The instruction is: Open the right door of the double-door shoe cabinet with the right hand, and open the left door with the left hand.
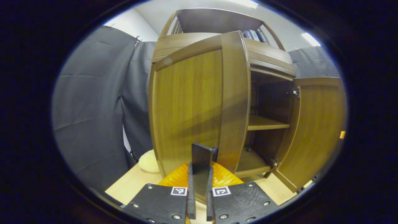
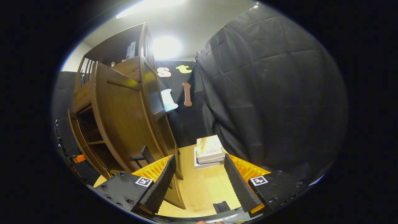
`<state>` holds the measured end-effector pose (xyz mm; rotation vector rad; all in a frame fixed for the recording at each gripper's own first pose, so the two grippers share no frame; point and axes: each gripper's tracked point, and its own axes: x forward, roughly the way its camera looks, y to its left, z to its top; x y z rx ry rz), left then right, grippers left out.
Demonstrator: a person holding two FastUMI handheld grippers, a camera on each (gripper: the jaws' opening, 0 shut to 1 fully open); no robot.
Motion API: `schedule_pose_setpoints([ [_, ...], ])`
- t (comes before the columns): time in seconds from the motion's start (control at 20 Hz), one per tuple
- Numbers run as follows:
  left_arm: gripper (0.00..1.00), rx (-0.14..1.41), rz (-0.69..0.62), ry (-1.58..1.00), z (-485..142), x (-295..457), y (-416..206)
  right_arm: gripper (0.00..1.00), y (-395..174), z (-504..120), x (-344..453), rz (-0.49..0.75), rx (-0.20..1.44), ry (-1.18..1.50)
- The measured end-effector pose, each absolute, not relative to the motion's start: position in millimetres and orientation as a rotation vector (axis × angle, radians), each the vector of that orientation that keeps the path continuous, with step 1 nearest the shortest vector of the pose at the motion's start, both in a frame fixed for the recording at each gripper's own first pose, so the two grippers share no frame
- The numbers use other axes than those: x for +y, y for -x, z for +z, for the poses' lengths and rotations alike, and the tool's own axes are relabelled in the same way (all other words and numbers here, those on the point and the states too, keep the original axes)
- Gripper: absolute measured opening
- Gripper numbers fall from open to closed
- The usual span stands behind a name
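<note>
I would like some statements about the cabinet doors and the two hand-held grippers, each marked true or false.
1. The left hand-held gripper is shut on the left door's handle. True.
2. The right door is closed. False: it stands swung open, showing the shelf.
3. The right hand-held gripper is open. True.
4. The right hand-held gripper holds the right door's handle. False: its fingers grip nothing.
5. Books lie stacked on the table. True.
</note>
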<state>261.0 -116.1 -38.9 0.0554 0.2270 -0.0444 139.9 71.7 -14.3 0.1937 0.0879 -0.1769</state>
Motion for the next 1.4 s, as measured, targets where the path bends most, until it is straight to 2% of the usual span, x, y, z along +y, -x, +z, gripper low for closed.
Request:
schedule_pose_setpoints([
  [0.55, 0.16, 0.209, -0.093, -0.038, -39.0, -120.2, -261.1, 0.98, -118.9, -15.4, 109.1, -0.253, 0.032, -0.242],
  [0.65, 0.11, 0.242, -0.089, -0.040, -42.4, -118.7, -260.0, 0.98, -118.6, -17.5, 116.7, -0.260, 0.028, -0.239],
  [0.7, 0.11, 0.260, -0.081, -0.035, -42.8, -118.3, -260.1, 0.98, -117.7, -21.8, 120.1, -0.263, 0.036, -0.229],
  [0.75, 0.15, 0.262, -0.065, -0.037, -41.5, -116.4, -259.9, 0.98, -117.5, -24.7, 123.0, -0.265, 0.047, -0.221],
  [0.8, 0.11, 0.259, -0.051, -0.042, -40.5, -114.4, -260.3, 0.98, -115.7, -27.2, 127.3, -0.262, 0.057, -0.216],
  [0.9, 0.15, 0.249, -0.075, -0.045, -37.7, -123.7, -259.7, 0.98, -114.7, -27.2, 134.1, -0.258, 0.067, -0.211],
  [1.05, 0.13, 0.242, -0.139, -0.068, -41.4, -126.2, -258.1, 0.98, -113.5, -22.5, 142.4, -0.259, 0.067, -0.194],
  [1.1, 0.15, 0.235, -0.151, -0.063, -40.9, -127.6, -256.9, 0.98, -111.3, -21.5, 143.6, -0.263, 0.062, -0.187],
  [1.4, 0.13, 0.211, -0.161, -0.069, -38.7, -126.6, -259.6, 0.98, -110.2, -22.1, 161.0, -0.262, 0.076, -0.143],
])
